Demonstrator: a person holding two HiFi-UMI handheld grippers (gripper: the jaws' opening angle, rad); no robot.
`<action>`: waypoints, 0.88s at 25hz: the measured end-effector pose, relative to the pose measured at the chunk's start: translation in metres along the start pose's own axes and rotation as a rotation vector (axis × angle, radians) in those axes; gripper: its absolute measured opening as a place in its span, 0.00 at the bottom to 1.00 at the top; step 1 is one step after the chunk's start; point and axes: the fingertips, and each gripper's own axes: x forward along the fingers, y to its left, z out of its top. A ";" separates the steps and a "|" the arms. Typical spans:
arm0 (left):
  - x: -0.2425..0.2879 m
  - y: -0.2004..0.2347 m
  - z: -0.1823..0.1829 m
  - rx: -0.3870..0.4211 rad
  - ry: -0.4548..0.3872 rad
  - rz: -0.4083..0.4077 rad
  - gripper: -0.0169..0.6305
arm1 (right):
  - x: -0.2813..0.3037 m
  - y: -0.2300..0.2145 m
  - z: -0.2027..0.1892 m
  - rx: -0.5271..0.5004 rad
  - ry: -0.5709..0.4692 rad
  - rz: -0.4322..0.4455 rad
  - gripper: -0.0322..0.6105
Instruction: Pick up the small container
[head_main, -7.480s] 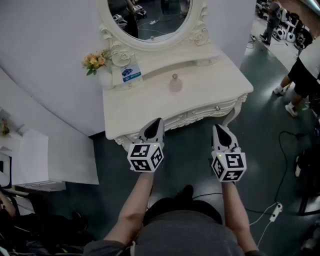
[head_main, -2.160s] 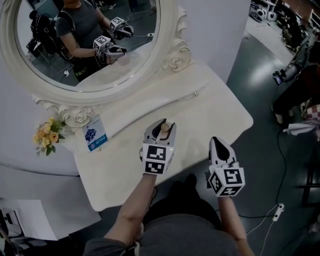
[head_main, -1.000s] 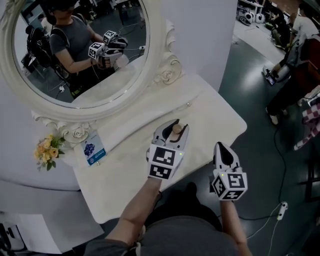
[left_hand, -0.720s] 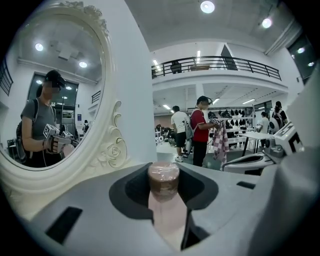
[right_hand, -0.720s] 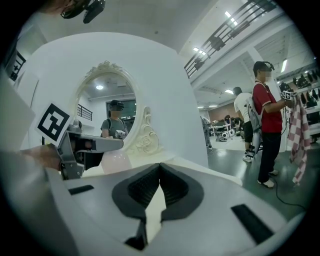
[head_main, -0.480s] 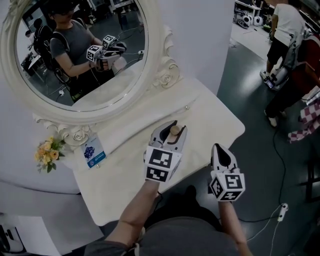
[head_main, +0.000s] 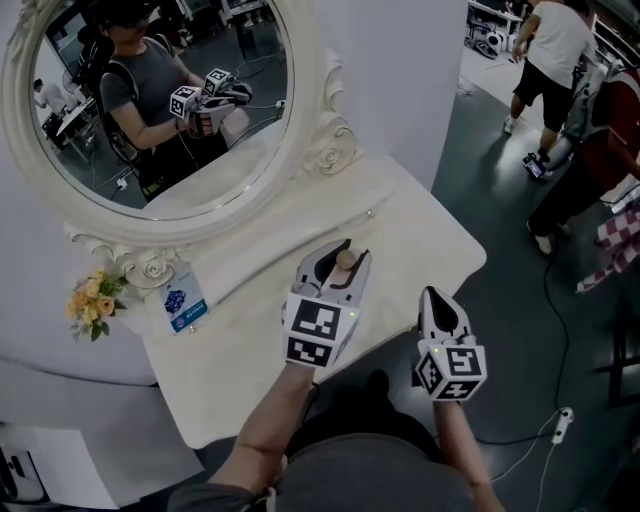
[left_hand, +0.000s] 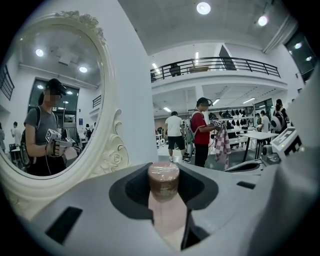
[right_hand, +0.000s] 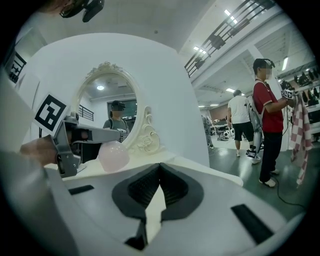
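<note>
The small container is a pale pink round bottle with a brown stopper. My left gripper is shut on it and holds it upright above the white dressing table. In the left gripper view the stopper stands up between the jaws of the left gripper, with the pink body below. The right gripper view shows the pink bottle from the side, held by the left gripper. My right gripper hangs at the table's front edge, shut and with nothing in it.
An oval mirror in a carved frame stands at the table's back. A small flower bunch and a blue card sit at the left. People stand on the dark floor at the right, and a cable lies there.
Earlier the bottle stood on the table with both grippers in front of it; now my left gripper holds it. Over the last second the left gripper drifted slightly left. A person in the background walked.
</note>
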 end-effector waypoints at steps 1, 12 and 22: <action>0.000 0.000 0.000 0.000 0.000 0.002 0.22 | 0.000 -0.001 -0.001 0.000 0.003 0.001 0.05; -0.002 0.002 0.006 0.000 0.002 0.033 0.22 | 0.000 -0.003 0.000 -0.032 0.015 0.010 0.05; -0.004 0.007 0.012 0.010 -0.001 0.066 0.22 | 0.003 -0.008 0.004 -0.054 0.007 0.021 0.05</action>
